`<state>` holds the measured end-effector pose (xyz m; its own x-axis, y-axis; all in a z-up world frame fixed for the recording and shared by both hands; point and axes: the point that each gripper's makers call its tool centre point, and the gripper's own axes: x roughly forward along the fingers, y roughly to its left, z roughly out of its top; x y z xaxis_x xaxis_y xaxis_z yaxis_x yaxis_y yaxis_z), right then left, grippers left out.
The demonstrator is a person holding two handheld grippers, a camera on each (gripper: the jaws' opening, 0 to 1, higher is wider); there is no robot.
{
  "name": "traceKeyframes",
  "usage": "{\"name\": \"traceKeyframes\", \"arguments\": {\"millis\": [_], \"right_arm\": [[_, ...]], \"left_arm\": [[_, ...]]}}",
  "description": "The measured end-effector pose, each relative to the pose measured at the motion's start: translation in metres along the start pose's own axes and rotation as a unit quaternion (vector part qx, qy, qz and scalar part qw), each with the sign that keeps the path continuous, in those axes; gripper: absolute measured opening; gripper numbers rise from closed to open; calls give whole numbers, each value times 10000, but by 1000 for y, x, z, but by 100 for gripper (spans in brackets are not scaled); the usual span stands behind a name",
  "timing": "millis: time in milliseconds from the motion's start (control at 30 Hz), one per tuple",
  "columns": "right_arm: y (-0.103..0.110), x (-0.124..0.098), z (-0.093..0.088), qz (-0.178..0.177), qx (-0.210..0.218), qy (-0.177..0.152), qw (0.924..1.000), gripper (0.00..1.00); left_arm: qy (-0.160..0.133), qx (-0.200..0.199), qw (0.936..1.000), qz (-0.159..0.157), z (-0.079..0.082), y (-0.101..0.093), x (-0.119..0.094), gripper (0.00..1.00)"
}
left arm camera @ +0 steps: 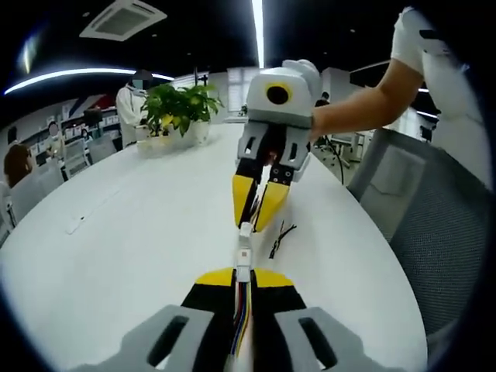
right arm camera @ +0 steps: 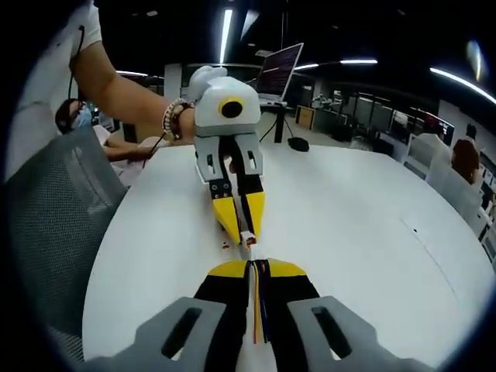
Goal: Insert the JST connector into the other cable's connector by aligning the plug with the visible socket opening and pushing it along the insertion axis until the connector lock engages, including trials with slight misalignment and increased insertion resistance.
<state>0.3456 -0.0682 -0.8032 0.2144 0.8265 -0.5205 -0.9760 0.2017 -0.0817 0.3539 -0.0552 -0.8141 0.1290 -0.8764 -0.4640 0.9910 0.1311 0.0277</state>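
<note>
In the left gripper view my left gripper (left arm camera: 243, 273) rises from the bottom, shut on a cable of coloured wires (left arm camera: 240, 314). Its white connector (left arm camera: 243, 257) sticks out past the yellow tips. The right gripper (left arm camera: 254, 221) faces it from above, shut on the other cable, whose white connector (left arm camera: 245, 230) meets the first end to end. In the right gripper view my right gripper (right arm camera: 256, 267) pinches striped wires (right arm camera: 260, 310), and the left gripper (right arm camera: 242, 229) holds a white connector (right arm camera: 249, 239) just ahead of it. Whether the two connectors are locked together is too small to tell.
Both grippers hover over a white round table (left arm camera: 139, 232). A loose dark wire (left arm camera: 280, 236) lies beside the connectors. A potted plant (left arm camera: 182, 108) stands at the far edge, a grey mesh chair (left arm camera: 434, 232) sits beside the table, and a laptop (right arm camera: 279, 71) stands at the back.
</note>
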Motion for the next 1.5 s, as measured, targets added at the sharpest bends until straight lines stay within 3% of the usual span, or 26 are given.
{"name": "traceKeyframes", "arguments": {"millis": [567, 1133, 1500], "right_arm": [[6, 6, -3, 197, -300, 330, 9988, 4], [9, 19, -26, 344, -506, 872, 9943, 1], [5, 27, -34, 420, -515, 940, 9934, 1]], "left_arm": [[131, 106, 9998, -62, -1, -6, 2, 1], [339, 176, 9992, -150, -12, -4, 7, 0], [447, 156, 9987, -209, -18, 3, 16, 0]]}}
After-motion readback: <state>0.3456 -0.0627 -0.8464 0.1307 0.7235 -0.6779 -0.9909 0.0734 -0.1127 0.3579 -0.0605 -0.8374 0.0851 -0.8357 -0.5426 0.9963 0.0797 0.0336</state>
